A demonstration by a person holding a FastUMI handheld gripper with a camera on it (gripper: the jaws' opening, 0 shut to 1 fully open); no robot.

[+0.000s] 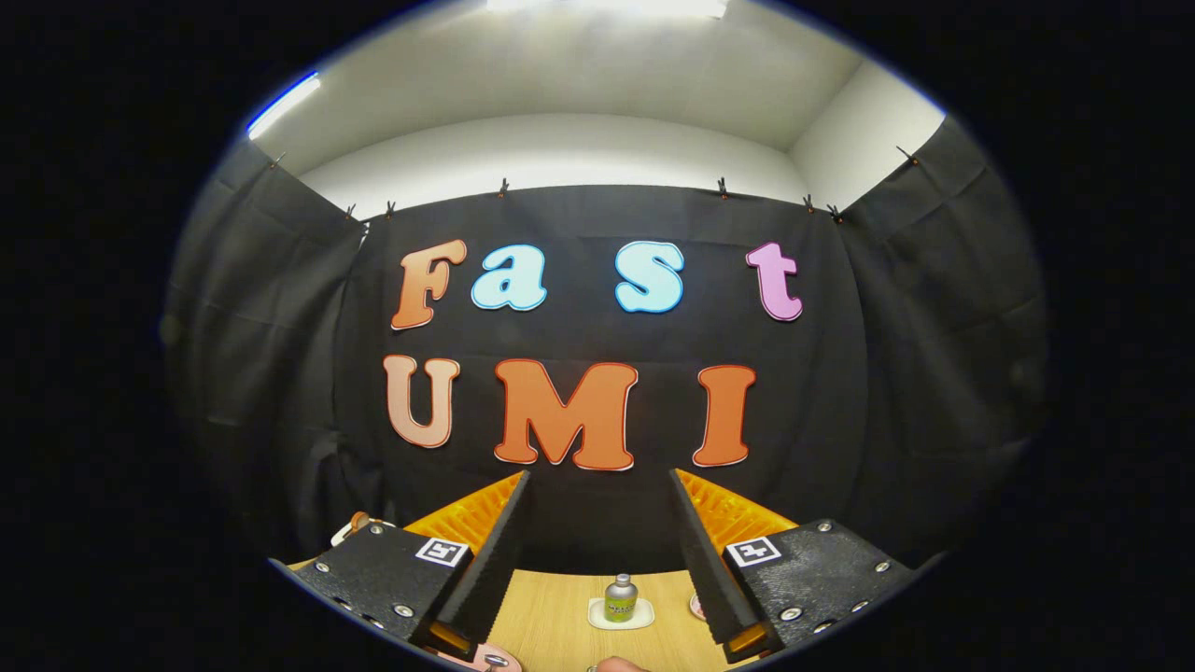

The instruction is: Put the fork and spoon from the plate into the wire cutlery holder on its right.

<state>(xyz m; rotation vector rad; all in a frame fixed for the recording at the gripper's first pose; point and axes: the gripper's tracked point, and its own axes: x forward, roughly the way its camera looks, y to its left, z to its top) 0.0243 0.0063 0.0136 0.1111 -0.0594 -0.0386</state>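
**Gripper view: jaws spread wide above the bench, cutlery barely in sight**

Gripper view shows a small silvery tip of metal, probably one piece of the cutlery (495, 662), at about 7 o'clock from the middle of the jaws, lying low by the near end of the left finger on a pinkish rim that may be the plate (464, 656); too little of either shows to tell fork from spoon. The wire holder cannot be made out.

The gripper (597, 485) has its jaws released, the two fingers standing well apart with nothing between them and touching nothing. They point at the black cloth wall (896, 373) rather than down at the bench (560, 616).

Between the fingers, toward 6 o'clock, a small bottle with a silver cap and a yellow-green label (621, 598) stands upright on a pale coaster (597, 618) on the wooden bench. Just beside the right finger, at 5 o'clock, a pinkish sliver of another thing (697, 607) peeks out, too hidden to name.
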